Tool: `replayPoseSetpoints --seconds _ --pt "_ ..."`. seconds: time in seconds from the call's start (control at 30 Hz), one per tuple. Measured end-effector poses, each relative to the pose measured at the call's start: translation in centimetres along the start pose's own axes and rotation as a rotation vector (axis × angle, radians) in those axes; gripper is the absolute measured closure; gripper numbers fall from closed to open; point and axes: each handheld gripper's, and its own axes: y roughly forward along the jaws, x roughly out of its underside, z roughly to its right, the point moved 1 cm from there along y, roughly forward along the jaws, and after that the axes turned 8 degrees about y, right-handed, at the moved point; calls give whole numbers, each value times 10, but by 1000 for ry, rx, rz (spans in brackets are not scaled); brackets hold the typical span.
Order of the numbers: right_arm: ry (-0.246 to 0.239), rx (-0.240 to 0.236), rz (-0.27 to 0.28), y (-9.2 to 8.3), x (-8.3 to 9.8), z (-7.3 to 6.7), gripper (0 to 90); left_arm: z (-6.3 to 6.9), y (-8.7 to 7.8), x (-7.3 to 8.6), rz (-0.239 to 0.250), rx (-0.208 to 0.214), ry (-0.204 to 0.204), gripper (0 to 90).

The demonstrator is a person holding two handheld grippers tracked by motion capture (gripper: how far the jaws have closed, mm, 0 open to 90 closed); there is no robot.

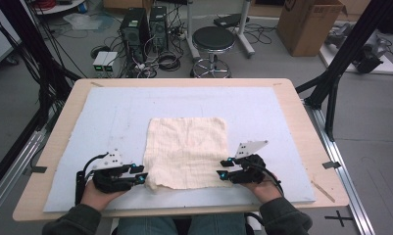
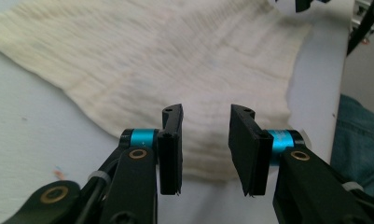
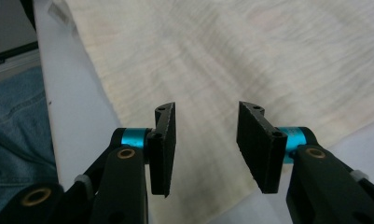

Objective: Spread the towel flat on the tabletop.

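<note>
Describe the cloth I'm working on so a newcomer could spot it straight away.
On the wooden table lies a pale blue foam mat. Toward its near-centre sits a cream, roughly square woven cloth, spread flat. It is the only fabric there, flanked by two black tools.

1. We take this for a robotics lab or test workshop, not a home
2. We see two computer towers standing on the bare grey floor amid loose cables
3. We note a black frame strut rising beside the table
4. We find a round stool and an open cardboard box behind it
5. We spot small boxes with green lights on the floor
</note>
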Motion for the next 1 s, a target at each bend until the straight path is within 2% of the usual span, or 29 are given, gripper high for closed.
replayPoseSetpoints --seconds 0.17,0.2,0.23,0.33,0.43,0.5,0.53,0.63,0.7,0.73,0.8,0.87,1.0 --pt "1 -12 -47 9 11 0 588 6 16 4 -91 64 33 657" --pt "-3 -10 -52 10 11 0 587 6 16 4 -91 64 33 657" --pt "-3 -10 -53 11 12 0 587 6 19 3 -92 81 29 654" --pt "-4 -6 -59 11 13 0 588 4 22 3 -102 81 30 651" --pt "-35 17 -63 12 13 -3 605 3 25 3 -124 83 37 703" --pt "-51 39 -70 12 12 -4 633 4 27 2 -129 67 51 752" --pt "-51 39 -70 12 12 -4 633 3 27 2 -133 65 57 752" --pt "-53 46 -69 13 12 -3 676 0 28 2 -132 54 57 825" --pt "-43 42 -72 13 12 -3 697 0 28 3 -129 57 52 843" --pt "-34 42 -67 12 11 0 740 -1 28 3 -129 59 52 870" --pt "-36 42 -67 12 11 1 760 -2 28 2 -126 60 48 880" --pt "-29 33 -71 13 10 2 874 -2 28 2 -126 60 53 888" --pt "-34 27 -80 13 8 2 878 -4 22 -2 -95 61 51 888"
